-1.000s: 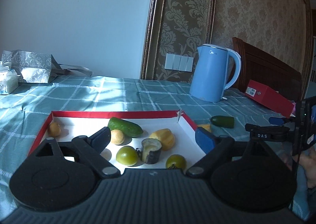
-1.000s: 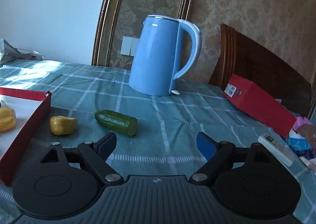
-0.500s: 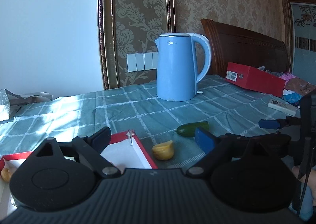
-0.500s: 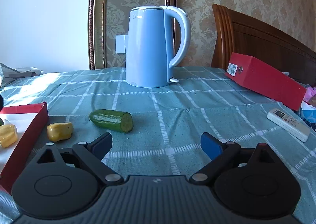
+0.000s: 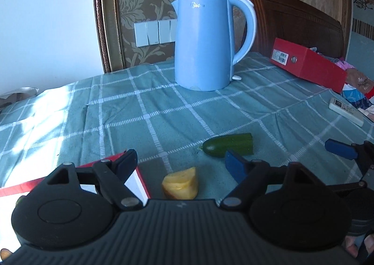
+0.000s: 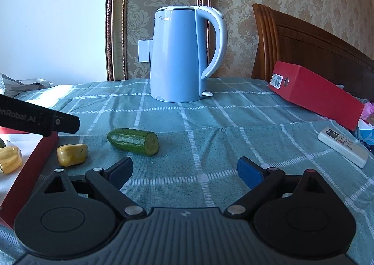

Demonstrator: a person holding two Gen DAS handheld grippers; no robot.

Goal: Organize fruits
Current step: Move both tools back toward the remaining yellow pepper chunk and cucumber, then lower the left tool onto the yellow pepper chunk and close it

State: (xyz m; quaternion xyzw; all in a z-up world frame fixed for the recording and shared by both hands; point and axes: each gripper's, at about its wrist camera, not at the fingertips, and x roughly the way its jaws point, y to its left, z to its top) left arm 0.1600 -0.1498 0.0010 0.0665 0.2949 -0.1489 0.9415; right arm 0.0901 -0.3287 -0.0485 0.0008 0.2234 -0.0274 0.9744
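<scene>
Now your left claw [image 5: 180, 162] is narrowing, empty, with the yellow waxy fruit chunk [image 5: 180, 183] low in frame between its blue pads, likely lined up for a pickup. Just above right lies the dark green cut cucumber half [image 5: 228, 147]. Your right claw [image 6: 184, 171] waits wide, holding nothing, over the teal checked tabletop [image 6: 210, 125]; the red-rimmed white tray [image 6: 42, 150] sits at far left.
</scene>
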